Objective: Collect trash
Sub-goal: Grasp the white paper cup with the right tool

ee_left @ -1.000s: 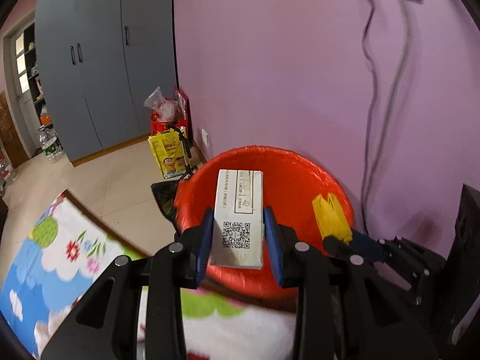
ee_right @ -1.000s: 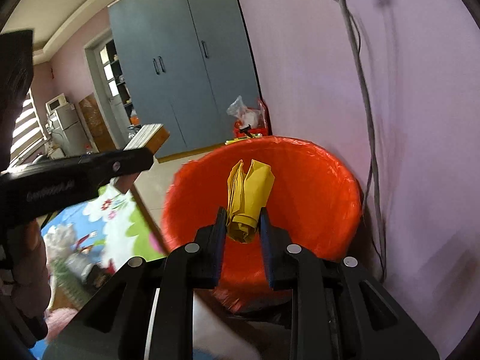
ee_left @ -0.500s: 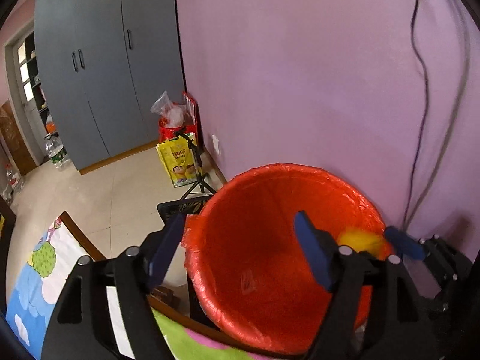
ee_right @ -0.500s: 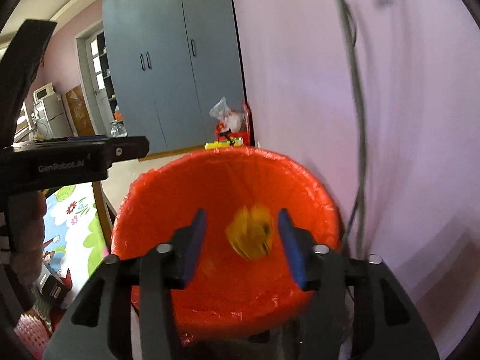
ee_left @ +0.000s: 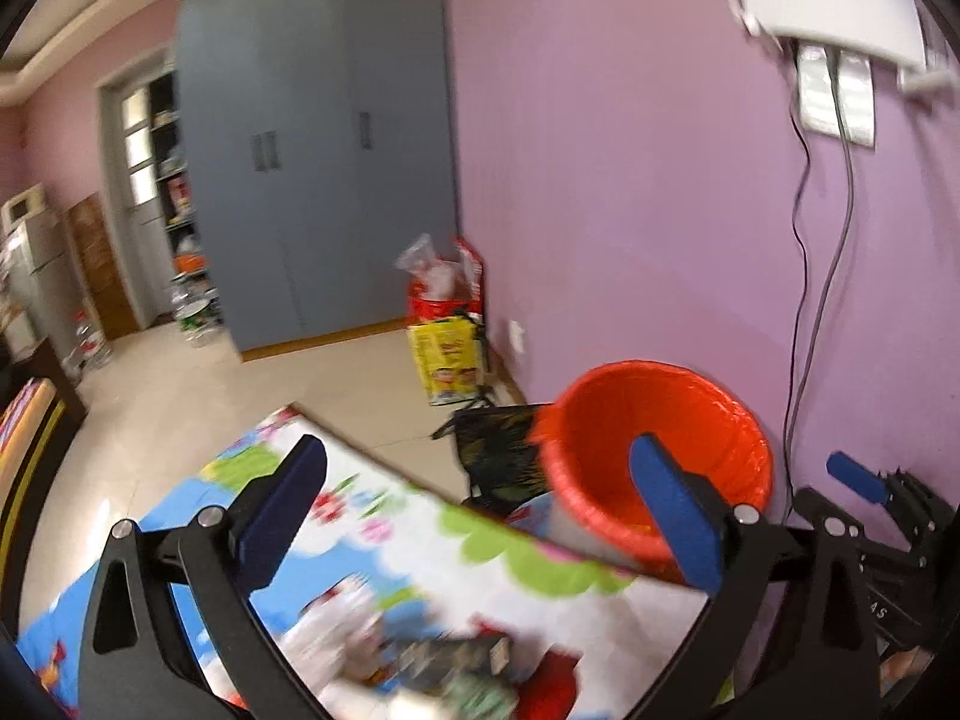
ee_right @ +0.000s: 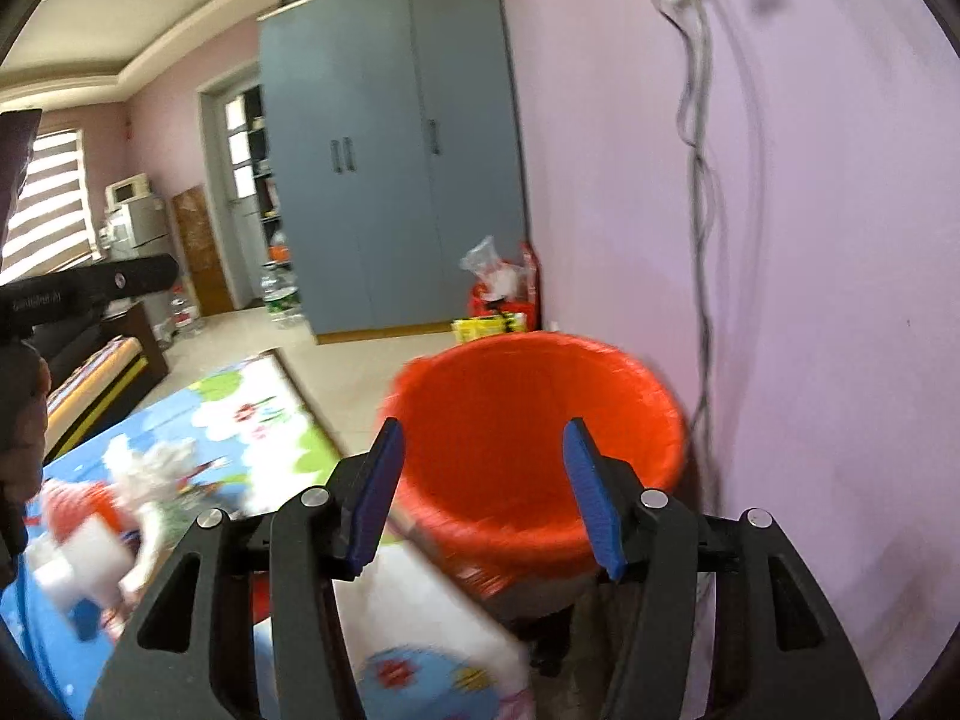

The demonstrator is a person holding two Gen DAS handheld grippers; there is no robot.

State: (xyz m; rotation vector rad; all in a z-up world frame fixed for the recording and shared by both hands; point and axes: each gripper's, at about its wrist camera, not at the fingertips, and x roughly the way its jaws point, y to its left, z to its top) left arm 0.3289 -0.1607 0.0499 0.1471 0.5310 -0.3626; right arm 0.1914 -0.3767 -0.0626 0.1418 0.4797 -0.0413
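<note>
Trash bin [ee_right: 534, 450], orange-lined, stood against the purple wall [ee_right: 810, 300], beside the floral mat [ee_left: 420, 552]. We held left gripper [ee_left: 486, 516] and right gripper [ee_right: 483, 489] spread wide, both empty.

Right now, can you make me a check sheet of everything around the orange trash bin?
Surface: flowery play mat on a tiled floor.
Job's things: orange-lined trash bin by the purple wall; a hint of yellow low inside it in the left view, too blurred to name.
Clutter: blurred white and red litter on the mat; yellow bag and red bag by the wall.
Grippers: left gripper and right gripper both have jaws wide apart, holding nothing.
Cables: cables hang down the wall behind the bin.
Surroundings: grey-blue wardrobe, water bottles, a doorway.
</note>
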